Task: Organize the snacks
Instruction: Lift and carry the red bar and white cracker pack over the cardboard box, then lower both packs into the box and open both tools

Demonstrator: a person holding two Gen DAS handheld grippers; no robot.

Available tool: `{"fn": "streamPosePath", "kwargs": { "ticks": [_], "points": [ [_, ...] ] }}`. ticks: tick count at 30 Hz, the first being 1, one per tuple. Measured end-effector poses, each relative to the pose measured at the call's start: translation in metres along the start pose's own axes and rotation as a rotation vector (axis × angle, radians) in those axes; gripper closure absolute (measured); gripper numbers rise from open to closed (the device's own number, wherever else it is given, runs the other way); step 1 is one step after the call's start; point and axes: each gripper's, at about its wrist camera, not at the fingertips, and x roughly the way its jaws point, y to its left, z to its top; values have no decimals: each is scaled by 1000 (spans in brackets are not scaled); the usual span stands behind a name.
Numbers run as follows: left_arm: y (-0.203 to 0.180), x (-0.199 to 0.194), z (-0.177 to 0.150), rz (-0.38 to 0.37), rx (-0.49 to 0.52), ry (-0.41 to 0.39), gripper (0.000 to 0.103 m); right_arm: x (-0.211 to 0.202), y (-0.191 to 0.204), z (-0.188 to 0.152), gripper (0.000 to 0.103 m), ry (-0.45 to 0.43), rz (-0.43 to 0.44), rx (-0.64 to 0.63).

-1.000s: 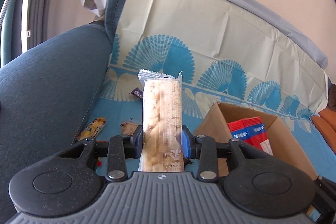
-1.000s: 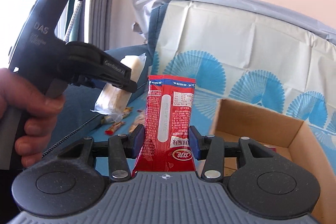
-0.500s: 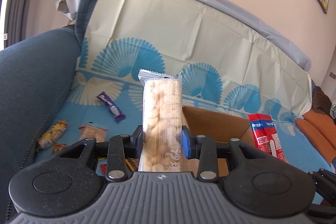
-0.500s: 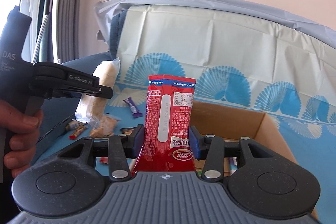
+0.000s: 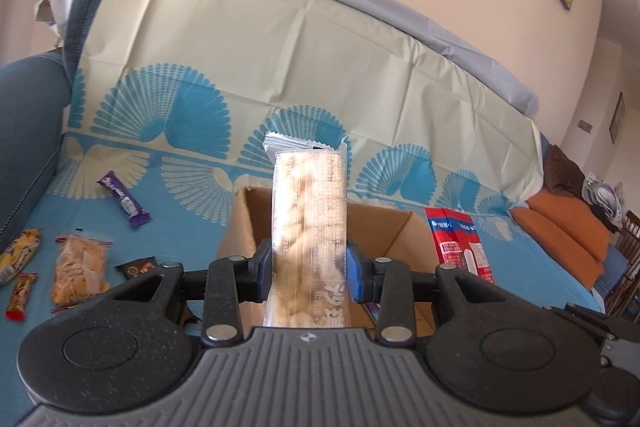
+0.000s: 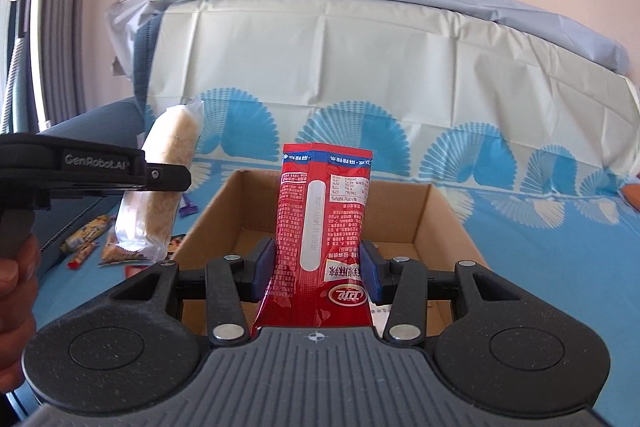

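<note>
My left gripper (image 5: pixel 307 273) is shut on a clear cracker pack (image 5: pixel 308 223) held upright in front of the open cardboard box (image 5: pixel 404 227). My right gripper (image 6: pixel 318 277) is shut on a red snack packet (image 6: pixel 324 223), upright over the box (image 6: pixel 440 223). In the right wrist view the left gripper (image 6: pixel 120 171) and its cracker pack (image 6: pixel 160 195) stand at the box's left side. The red packet also shows in the left wrist view (image 5: pixel 458 243) at the box's right. Loose snacks lie left of the box: a purple bar (image 5: pixel 124 201), a clear bag of chips (image 5: pixel 80 267), a yellow pack (image 5: pixel 18 255).
The box sits on a sofa under a blue and cream fan-print cover (image 5: pixel 280 67). The blue sofa arm (image 5: pixel 24 115) rises at the left. A small red bar (image 5: pixel 20 297) and a dark packet (image 5: pixel 138 267) lie near the chips. Orange cushions (image 5: pixel 560 231) lie far right.
Both grippers have swung right and toward the box with their packs still held. The box now fills the middle of both views.
</note>
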Motion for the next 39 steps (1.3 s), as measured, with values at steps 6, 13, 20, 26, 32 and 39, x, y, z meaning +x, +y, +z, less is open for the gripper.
{"fn": "streamPosePath", "kwargs": {
  "ticks": [6,13,20,26,32,39],
  "points": [
    [-10,14,-6,-33,12,26,63,13,-14,-3,56,49,-58,85],
    [-24,20,-10,-75,42,35,63,19,-15,-5,56,67,-95,113],
    [-30,24,-13,-123,58,58,62,21,-14,-6,56,75,-110,109],
    [-31,25,-13,-108,87,66,30,32,-12,-12,33,140,-175,86],
    [-7,41,-14,98,39,147,28,41,-28,-21,30,224,-261,134],
    [8,59,-25,71,-38,309,25,49,-53,-30,30,305,-374,219]
  ]
}}
